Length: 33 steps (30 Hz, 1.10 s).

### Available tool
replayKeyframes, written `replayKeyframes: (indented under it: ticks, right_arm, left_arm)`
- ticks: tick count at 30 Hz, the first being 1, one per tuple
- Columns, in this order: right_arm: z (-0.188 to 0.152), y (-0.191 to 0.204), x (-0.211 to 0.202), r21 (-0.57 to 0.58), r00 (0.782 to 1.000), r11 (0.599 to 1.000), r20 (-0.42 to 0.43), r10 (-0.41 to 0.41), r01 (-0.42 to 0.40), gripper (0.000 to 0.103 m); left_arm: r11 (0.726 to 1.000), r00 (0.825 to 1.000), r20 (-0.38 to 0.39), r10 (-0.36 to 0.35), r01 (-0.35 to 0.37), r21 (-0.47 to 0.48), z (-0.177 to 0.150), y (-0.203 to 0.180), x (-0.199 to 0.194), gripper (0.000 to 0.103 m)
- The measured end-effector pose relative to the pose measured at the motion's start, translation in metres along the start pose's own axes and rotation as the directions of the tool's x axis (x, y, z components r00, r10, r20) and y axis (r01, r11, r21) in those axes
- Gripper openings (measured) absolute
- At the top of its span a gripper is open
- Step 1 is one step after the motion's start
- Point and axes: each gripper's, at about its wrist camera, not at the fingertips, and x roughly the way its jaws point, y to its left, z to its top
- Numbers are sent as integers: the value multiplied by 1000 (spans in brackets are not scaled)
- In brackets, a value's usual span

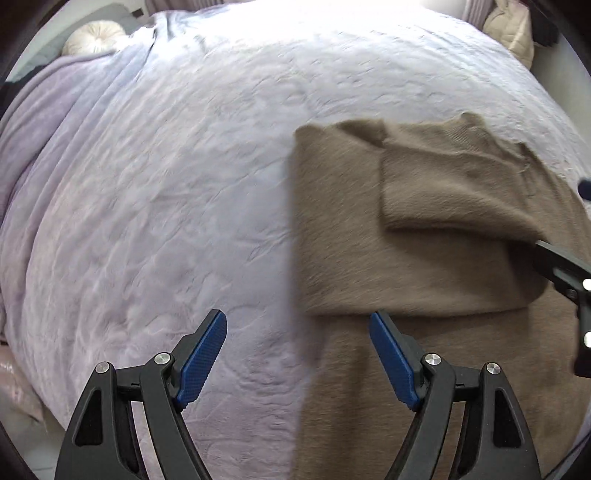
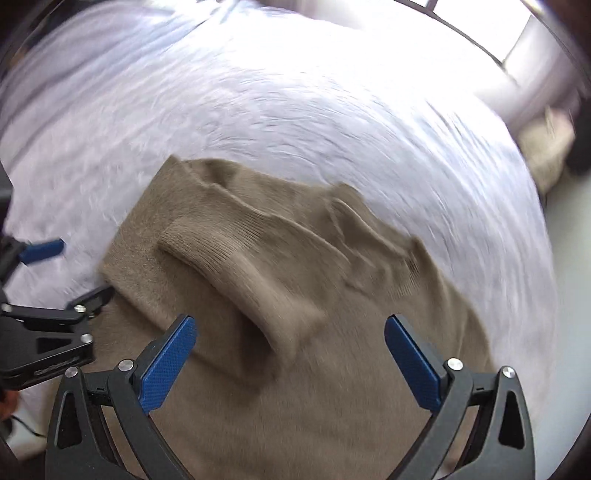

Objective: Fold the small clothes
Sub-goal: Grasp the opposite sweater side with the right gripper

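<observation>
A tan knit sweater [image 1: 424, 266] lies on the pale lilac bedspread [image 1: 184, 184], its left part folded over and a ribbed sleeve [image 1: 454, 192] laid across it. My left gripper [image 1: 297, 321] is open and empty, hovering over the sweater's left edge. The right gripper's black body [image 1: 569, 273] shows at the right edge of the left wrist view. In the right wrist view the sweater [image 2: 332, 369] fills the lower frame, with the sleeve cuff [image 2: 221, 258] on top. My right gripper [image 2: 290, 328] is open and empty above it. The left gripper [image 2: 77, 269] shows at left.
The bedspread [image 2: 332, 110] spreads far to the left and back. A round cream cushion [image 1: 96, 37] lies at the bed's far left. A beige quilted bag or pillow [image 1: 513, 29] sits off the far right corner.
</observation>
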Motion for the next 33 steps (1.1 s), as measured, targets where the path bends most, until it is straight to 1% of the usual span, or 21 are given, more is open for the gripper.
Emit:
replayKeyframes:
  ticks: [2, 5, 6, 7, 8, 11, 13, 14, 15, 16, 18, 19, 21, 23, 26, 27, 29, 30, 31, 32, 33]
  right_arm:
    - [6, 27, 18, -136, 998, 989, -9, -66, 64, 94]
    - [6, 52, 44, -290, 974, 933, -5, -227, 216, 67]
    - [6, 54, 51, -309, 967, 921, -9, -255, 239, 49]
    - [8, 49, 56, -292, 970, 930, -26, -242, 224, 21]
    - [12, 40, 55, -246, 977, 950, -39, -208, 193, 13]
    - [21, -7, 22, 15, 992, 993, 36, -121, 121, 12]
    - [18, -47, 5, 219, 994, 975, 87, -59, 39, 12]
    - [10, -70, -1, 321, 994, 947, 110, -20, -16, 12]
    - [-5, -96, -4, 441, 990, 893, 137, 33, -91, 12]
    - [-17, -112, -2, 512, 988, 850, 145, 58, -125, 12]
    - [-51, -144, 11, 653, 979, 729, 149, 139, -203, 12]
    - [-67, -154, 20, 696, 975, 683, 141, 173, -222, 12]
    - [-93, -164, 31, 748, 961, 610, 140, 239, -261, 14]
    - [-113, -168, 45, 789, 931, 525, 156, 331, -319, 20]
    - [-133, -175, 53, 835, 895, 394, 231, 381, -384, 38]
    - [-140, -180, 52, 853, 884, 332, 269, 381, -403, 45]
    - [-149, -188, 53, 879, 869, 230, 314, 381, -418, 46]
    - [-155, -191, 57, 894, 866, 182, 318, 386, -409, 36]
    - [-157, -194, 56, 908, 870, 161, 302, 389, -387, 11]
    - [-154, -199, 51, 903, 875, 184, 298, 381, -387, 11]
    - [-144, -201, 38, 875, 879, 253, 311, 360, -413, 11]
  left_arm:
    - [1000, 1000, -19, -5, 5, -6, -5, 4, 8, 81]
    - [998, 999, -24, -33, 32, -45, -5, 8, 17, 81]
    - [997, 999, -17, -38, 37, -61, -3, 8, 19, 81]
    - [997, 999, -11, -37, 36, -69, 0, 5, 22, 81]
    - [997, 1000, -7, -27, 27, -72, 2, 4, 24, 81]
    - [996, 1000, -16, -17, 16, -88, 3, 5, 32, 81]
    - [995, 1000, -14, -19, 17, -99, 2, 6, 33, 81]
    - [995, 1000, -13, -16, 15, -100, 2, 6, 34, 81]
    - [995, 1000, -12, -12, 11, -98, 2, 6, 34, 81]
    - [995, 1000, -13, -9, 8, -97, 2, 7, 34, 81]
    - [995, 1000, -13, -3, 2, -97, 2, 7, 34, 81]
    - [995, 1000, -14, -2, 0, -97, 2, 6, 34, 81]
    - [995, 1000, -19, 1, -3, -100, 3, 6, 35, 81]
    - [995, 1000, -21, 10, -12, -101, 3, -1, 31, 81]
    - [995, 999, -18, 35, -37, -95, 4, -3, 27, 81]
    - [994, 999, -18, 41, -43, -96, 4, -4, 26, 81]
    - [993, 999, -24, 48, -50, -104, 8, -6, 26, 81]
    - [993, 999, -26, 48, -50, -111, 8, -5, 25, 81]
    - [992, 999, -27, 47, -50, -117, 8, -4, 25, 81]
    - [991, 999, -28, 47, -50, -120, 8, -3, 24, 81]
    - [991, 999, -28, 47, -50, -120, 8, -2, 24, 81]
